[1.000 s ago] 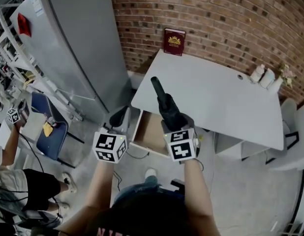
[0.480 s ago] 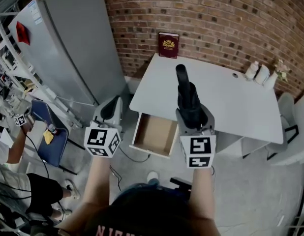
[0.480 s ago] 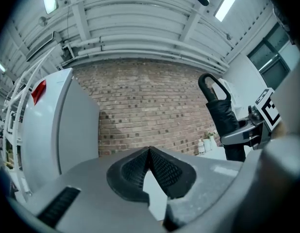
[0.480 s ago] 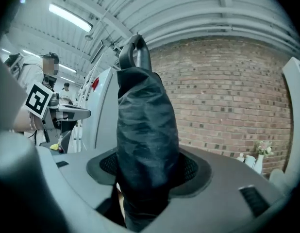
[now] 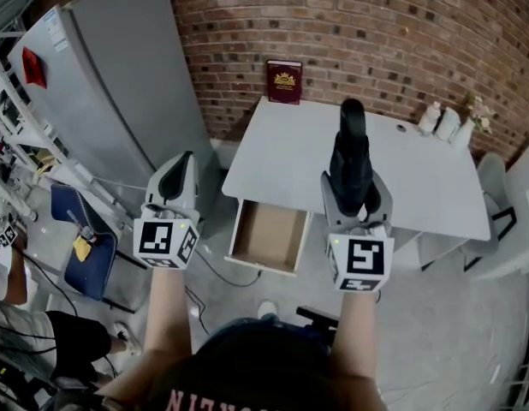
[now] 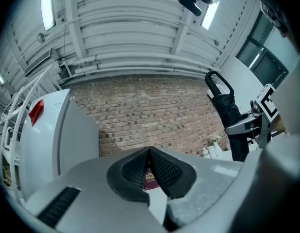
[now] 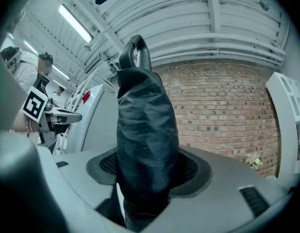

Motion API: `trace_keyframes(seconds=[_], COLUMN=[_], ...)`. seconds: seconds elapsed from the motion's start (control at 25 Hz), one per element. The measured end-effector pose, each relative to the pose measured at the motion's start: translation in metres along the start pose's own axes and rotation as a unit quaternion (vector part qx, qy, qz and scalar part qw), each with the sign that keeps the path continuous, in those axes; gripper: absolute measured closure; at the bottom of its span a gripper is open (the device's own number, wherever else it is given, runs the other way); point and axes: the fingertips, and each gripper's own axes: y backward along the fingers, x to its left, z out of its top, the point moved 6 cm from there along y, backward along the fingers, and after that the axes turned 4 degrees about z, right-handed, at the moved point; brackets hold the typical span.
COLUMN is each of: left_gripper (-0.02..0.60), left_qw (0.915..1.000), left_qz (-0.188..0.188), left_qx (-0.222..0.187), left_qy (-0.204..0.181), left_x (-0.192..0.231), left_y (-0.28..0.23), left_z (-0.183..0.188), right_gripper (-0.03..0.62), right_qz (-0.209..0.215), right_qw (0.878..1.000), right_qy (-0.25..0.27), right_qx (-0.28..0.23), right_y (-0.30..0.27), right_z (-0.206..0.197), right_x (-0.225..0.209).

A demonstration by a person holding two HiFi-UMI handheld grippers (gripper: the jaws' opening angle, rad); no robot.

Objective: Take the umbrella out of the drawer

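Observation:
A folded black umbrella (image 5: 351,148) in its sleeve stands nearly upright in my right gripper (image 5: 353,181), whose jaws are shut on its lower part. It is held high over the white table (image 5: 423,195), with its looped handle (image 7: 135,50) on top. The wooden drawer (image 5: 267,235) below the table's front edge is pulled out and shows a bare bottom. My left gripper (image 5: 184,163) is raised to the left of the drawer with its pads together and nothing between them. The left gripper view shows the umbrella (image 6: 229,111) off to the right.
A grey fridge (image 5: 119,84) stands at the left against the brick wall. A dark red book (image 5: 284,81) leans on the wall at the table's back edge, with small white bottles (image 5: 442,121) at the back right. A blue chair (image 5: 79,245) and a seated person are at the lower left.
Both grippers have risen. The umbrella has swung from leaning left above the drawer to nearly upright over the table. The drawer has stayed open.

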Motion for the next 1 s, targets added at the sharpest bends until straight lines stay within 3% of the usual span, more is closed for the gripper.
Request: trace_keyframes(seconds=[0.24, 1.0], left_gripper=[0.584, 0.584], left_qw=[1.0, 0.9999], left_qz=[0.003, 0.011], left_qx=[-0.005, 0.002], left_qy=[0.002, -0.005], left_x=[0.005, 0.021], left_y=[-0.002, 0.0], left_z=[0.002, -0.005], right_gripper=[0.338, 0.338], right_qz=[-0.021, -0.034], right_qw=[1.0, 0.999], right_qy=[0.009, 0.025], right_qx=[-0.003, -0.001], right_y=[0.002, -0.003], right_z=[0.006, 0.01], right_x=[-0.006, -0.009])
